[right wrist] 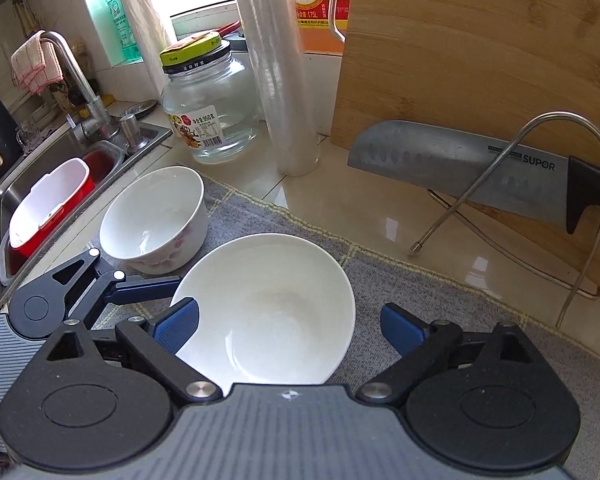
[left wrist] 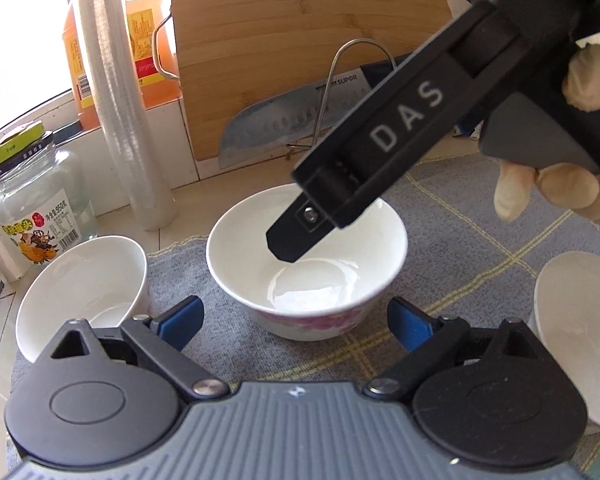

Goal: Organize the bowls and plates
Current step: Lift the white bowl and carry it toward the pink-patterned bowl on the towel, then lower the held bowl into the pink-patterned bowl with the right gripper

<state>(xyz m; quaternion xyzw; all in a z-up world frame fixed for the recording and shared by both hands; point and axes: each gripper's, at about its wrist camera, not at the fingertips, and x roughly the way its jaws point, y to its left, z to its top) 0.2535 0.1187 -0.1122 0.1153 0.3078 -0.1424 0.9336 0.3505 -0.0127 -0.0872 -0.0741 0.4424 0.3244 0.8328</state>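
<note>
A white bowl with pink flowers stands upright on the grey checked mat, just ahead of my left gripper, which is open and holds nothing. From the upper right, one black finger of the right gripper dips over this bowl's inside. In the right wrist view the same bowl lies between the blue pads of my right gripper. The left pad overlaps the rim, the right pad stands clear, and the jaws are open. A second flowered bowl sits to the left. A third white bowl is at the right edge.
A bamboo cutting board and a cleaver lean in a wire rack at the back. A glass jar, a roll of film and an orange bottle stand behind the bowls. The sink holds a red-and-white container.
</note>
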